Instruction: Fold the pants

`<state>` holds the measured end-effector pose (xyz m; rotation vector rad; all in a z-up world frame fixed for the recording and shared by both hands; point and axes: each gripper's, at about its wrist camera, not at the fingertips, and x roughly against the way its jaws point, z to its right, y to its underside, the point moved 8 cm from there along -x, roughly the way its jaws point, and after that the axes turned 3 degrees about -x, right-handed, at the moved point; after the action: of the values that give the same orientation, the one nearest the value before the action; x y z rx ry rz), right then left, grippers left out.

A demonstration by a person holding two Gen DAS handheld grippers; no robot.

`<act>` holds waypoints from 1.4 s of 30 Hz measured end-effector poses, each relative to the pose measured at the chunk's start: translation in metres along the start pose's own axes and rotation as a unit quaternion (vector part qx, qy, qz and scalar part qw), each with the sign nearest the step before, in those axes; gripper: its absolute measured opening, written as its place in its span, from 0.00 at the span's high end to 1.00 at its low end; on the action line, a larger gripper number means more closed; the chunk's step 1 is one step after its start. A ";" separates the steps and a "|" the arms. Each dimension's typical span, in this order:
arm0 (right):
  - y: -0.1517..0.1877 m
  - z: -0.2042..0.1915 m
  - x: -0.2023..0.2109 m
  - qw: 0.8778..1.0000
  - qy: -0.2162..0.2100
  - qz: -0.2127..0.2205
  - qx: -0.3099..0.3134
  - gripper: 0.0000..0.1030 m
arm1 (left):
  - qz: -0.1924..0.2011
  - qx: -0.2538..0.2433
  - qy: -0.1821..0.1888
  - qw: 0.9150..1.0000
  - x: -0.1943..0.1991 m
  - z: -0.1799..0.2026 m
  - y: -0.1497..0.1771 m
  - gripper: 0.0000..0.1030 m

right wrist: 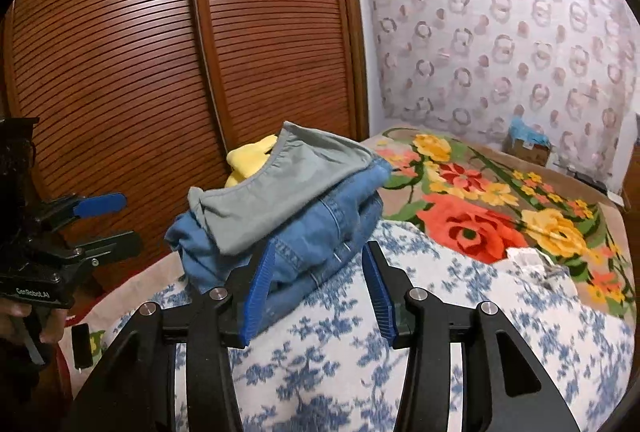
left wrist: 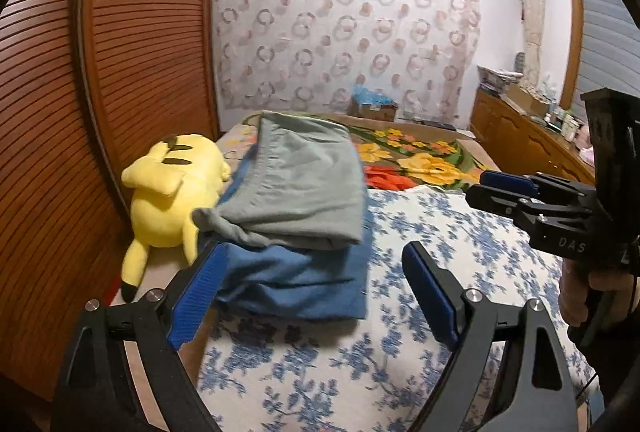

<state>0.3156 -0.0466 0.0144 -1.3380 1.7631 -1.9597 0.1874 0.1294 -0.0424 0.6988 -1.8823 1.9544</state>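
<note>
The folded grey-green pants (left wrist: pixel 304 187) are lying on top of a folded pair of blue jeans (left wrist: pixel 296 280), the 2 making a stack on the bed's blue-and-white floral cover (left wrist: pixel 440 232). In the left wrist view the stack is sitting at about 11 o'clock from the frame's middle; in the right wrist view it is lying just above centre, towards 12 o'clock.

The left gripper (left wrist: pixel 316 292) is hanging just in front of the stack with its blue pads spread wide, pinching nothing; its left pad is overlapping the jeans' near corner in the picture, though contact cannot be told. The right gripper (right wrist: pixel 320 292) is standing about half spread, its jaws parted and empty, the jeans' near edge showing between the pads.

A yellow plush toy (left wrist: pixel 172 199) is lying at 9 o'clock of the stack, against the brown slatted wardrobe doors (left wrist: pixel 120 51). A bright flowered blanket (right wrist: pixel 500 207) is spreading out at 3 o'clock in the right wrist view.
</note>
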 end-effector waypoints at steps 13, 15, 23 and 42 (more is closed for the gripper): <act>0.033 0.002 0.073 0.997 0.071 0.021 -0.033 0.51 | 0.020 -0.037 0.051 0.998 0.016 0.063 0.000 0.43; 0.037 0.001 0.085 0.996 0.081 0.026 -0.040 0.50 | 0.026 -0.036 0.063 0.997 0.021 0.072 -0.002 0.30; 0.052 -0.009 0.130 0.990 0.122 0.045 -0.062 0.45 | 0.058 -0.043 0.096 0.993 0.041 0.105 -0.014 0.00; 0.084 -0.048 0.212 0.973 0.186 0.090 -0.099 0.31 | 0.062 -0.064 0.100 0.991 0.087 0.146 -0.001 0.00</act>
<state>0.1250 -0.1756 0.0499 -0.8553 2.2095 -2.0783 0.1336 -0.0237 0.0076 0.3423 -1.9445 1.8780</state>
